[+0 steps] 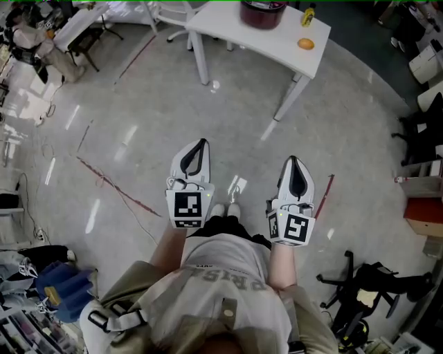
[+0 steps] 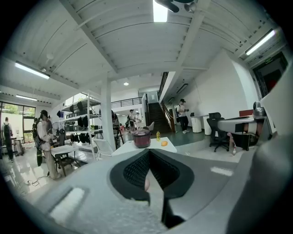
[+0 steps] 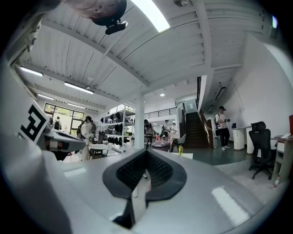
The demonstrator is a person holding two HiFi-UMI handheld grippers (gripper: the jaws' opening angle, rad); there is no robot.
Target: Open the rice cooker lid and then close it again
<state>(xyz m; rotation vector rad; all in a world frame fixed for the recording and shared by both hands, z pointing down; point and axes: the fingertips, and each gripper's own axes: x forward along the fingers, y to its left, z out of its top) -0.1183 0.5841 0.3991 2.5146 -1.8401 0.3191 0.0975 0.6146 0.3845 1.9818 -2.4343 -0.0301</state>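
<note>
Rice cooker (image 1: 263,12): round, dark red, on white table (image 1: 228,31) | left tongs (image 1: 201,142): closed, empty | right tongs (image 1: 293,160): closed, empty

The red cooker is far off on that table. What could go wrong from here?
The left gripper and right gripper are both shut; reaching like that might shove the rice cooker instead of opening it. The orange, near the table edge, and the yellow bottle sit beside it and could get knocked off.
</note>
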